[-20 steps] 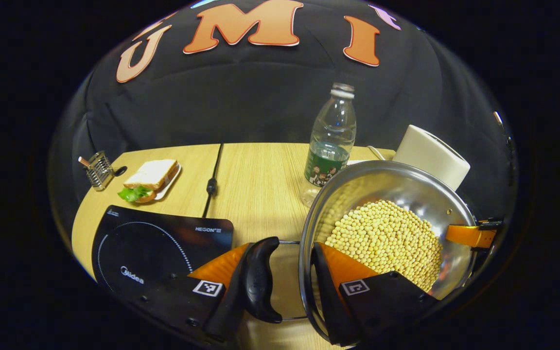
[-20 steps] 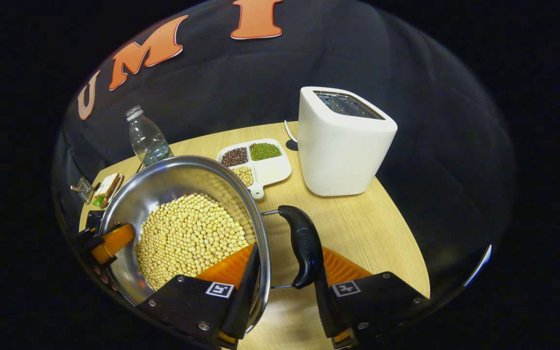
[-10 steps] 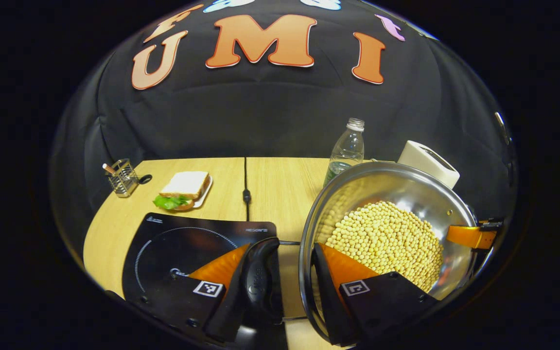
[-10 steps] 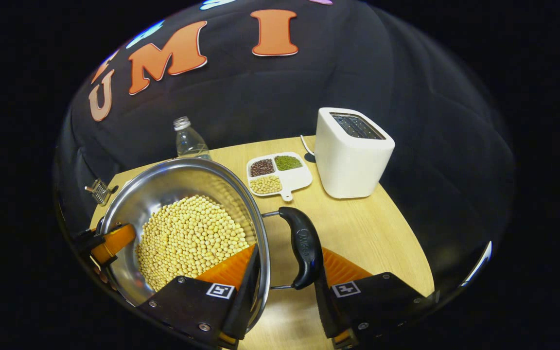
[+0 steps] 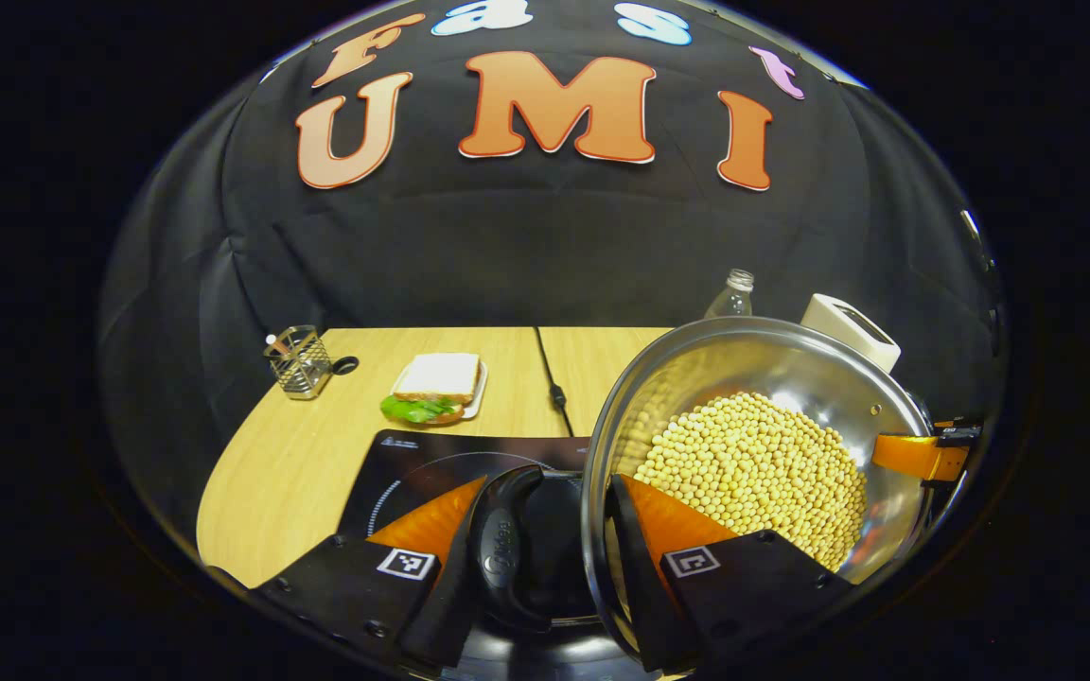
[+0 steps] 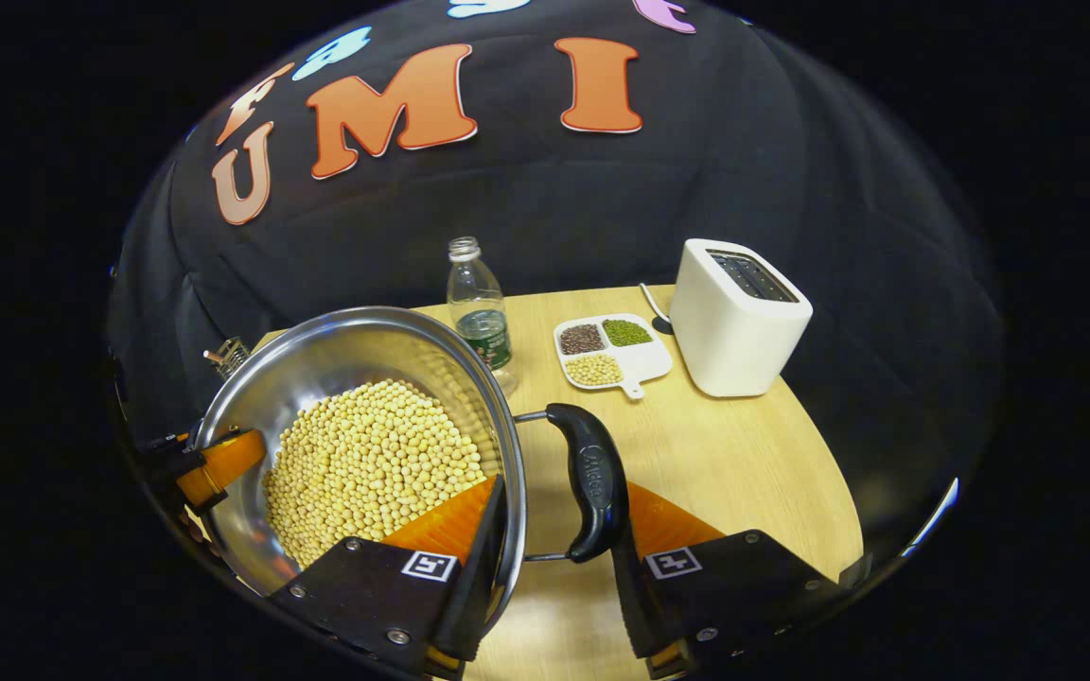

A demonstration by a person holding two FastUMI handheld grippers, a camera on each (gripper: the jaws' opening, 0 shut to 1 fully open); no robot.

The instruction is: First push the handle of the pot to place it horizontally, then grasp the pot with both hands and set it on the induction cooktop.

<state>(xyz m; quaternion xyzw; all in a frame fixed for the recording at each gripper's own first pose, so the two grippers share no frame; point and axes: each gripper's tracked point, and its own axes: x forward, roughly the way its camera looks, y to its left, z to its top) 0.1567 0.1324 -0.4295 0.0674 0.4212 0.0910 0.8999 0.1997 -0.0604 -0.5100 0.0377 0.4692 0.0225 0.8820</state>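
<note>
A steel pot [image 5: 791, 364] full of pale soybeans [image 5: 753, 463] is held between both grippers. My left gripper [image 5: 553, 492] is shut on the pot: one finger is outside the black left handle [image 5: 507, 549], the other inside the rim. That handle is above the black induction cooktop [image 5: 413, 459]. In the right gripper view, my right gripper [image 6: 559, 492] clamps the pot [image 6: 346, 350] the same way at its other black handle [image 6: 588, 478]. Each gripper's inner finger shows across the pot in the other's view, the right gripper [image 5: 919, 454] and the left gripper [image 6: 219, 463].
On the wooden table [image 6: 744, 454] stand a water bottle [image 6: 477, 307], a divided dish of beans [image 6: 611, 348] and a white toaster [image 6: 739, 317]. A sandwich on a plate [image 5: 436, 386], a wire holder [image 5: 297, 359] and a black cable [image 5: 550, 378] lie behind the cooktop.
Both grippers have carried the pot leftward. The cooktop has slid under the left handle, and the bottle, dish and toaster have drawn farther away to the right.
</note>
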